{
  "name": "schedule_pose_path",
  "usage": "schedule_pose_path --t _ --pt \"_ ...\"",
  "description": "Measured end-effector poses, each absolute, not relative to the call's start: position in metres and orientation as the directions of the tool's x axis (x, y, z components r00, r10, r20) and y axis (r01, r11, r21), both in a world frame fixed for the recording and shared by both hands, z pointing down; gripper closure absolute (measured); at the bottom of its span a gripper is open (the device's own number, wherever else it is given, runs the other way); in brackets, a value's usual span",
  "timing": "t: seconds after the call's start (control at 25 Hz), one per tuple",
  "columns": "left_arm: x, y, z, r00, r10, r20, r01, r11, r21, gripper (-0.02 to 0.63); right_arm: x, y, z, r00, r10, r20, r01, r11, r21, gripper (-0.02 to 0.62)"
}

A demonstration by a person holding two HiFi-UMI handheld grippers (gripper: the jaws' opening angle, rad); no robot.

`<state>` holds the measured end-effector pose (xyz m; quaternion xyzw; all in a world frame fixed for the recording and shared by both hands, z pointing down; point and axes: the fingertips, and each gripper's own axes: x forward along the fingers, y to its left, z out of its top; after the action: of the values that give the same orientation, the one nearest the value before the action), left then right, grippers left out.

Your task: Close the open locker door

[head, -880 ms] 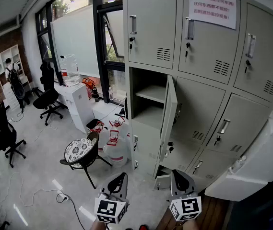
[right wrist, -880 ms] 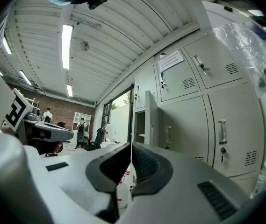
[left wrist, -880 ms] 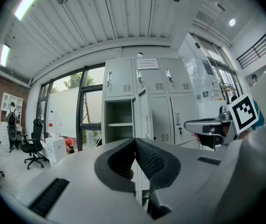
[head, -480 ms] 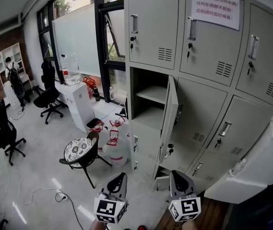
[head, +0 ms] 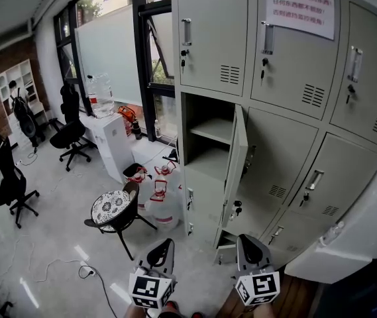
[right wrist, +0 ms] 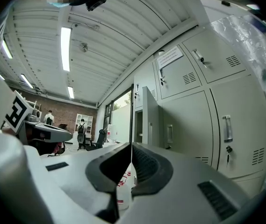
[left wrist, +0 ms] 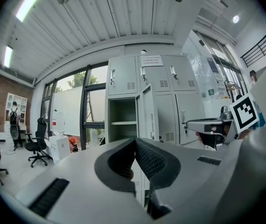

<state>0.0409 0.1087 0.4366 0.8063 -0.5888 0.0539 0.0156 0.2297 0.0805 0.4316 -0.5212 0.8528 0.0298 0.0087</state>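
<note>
Jaws closed, empty — left gripper, right gripper (two, both low), one locker door ajar.

On floor, small table and water jugs sit left of open locker door, lockers behind it.

Ahead of the right gripper, part of the compartment is hidden by the locker door; the notice high above cannot be read.
</note>
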Motion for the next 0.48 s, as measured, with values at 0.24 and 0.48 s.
schedule_pose_path --t 0.24,0.48 --pt "0.036 0.091 0.439 0.297 -0.950 0.100 -0.953 -0.301 -0.036 0.584 0.230 0.063 0.432 -0.448 -0.893 -0.040 -0.894 0.446 0.049 0.574" --pt "0.035 0.060 0.440 0.322 -0.941 0.109 -0.944 -0.327 -0.039 0.584 0.223 0.036 0.430 -0.442 -0.896 -0.046 -0.896 0.440 0.054 0.574"
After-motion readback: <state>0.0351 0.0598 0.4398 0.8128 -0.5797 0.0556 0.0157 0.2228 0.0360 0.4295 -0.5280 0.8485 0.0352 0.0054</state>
